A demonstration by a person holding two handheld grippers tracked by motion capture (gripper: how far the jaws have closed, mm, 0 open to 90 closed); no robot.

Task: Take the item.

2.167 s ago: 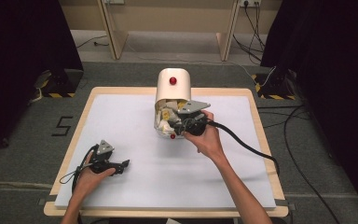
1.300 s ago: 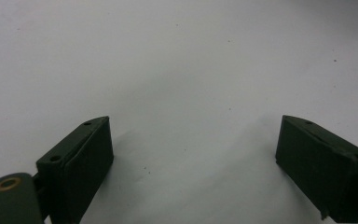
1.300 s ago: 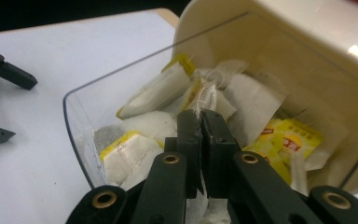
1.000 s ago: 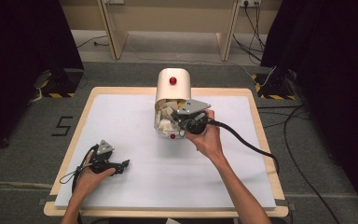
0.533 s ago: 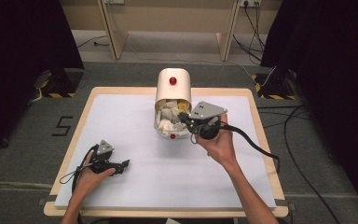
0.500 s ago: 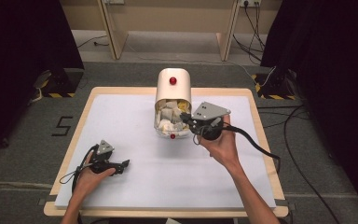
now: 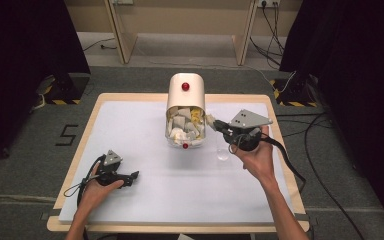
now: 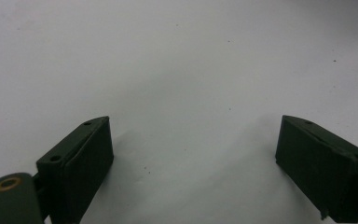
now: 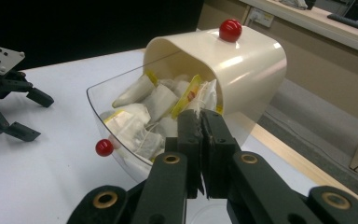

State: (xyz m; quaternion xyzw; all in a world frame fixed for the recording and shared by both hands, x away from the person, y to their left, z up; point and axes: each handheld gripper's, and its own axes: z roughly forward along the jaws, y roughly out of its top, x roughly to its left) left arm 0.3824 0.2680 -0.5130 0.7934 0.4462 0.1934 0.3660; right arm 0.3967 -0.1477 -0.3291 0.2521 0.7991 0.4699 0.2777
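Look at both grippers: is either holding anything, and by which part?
The right gripper is shut on a tea bag by its edge, just outside the container. The left gripper is open over the table, holding nothing.

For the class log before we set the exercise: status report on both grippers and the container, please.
Left gripper open, resting on white table. Right gripper shut on a teabag at the cream, red-knobbed teabag dispenser. Clear plastic cup beneath right gripper.

Black gripper (image 7: pixel 130 176); brass screws; grey plate (image 7: pixel 250 118).
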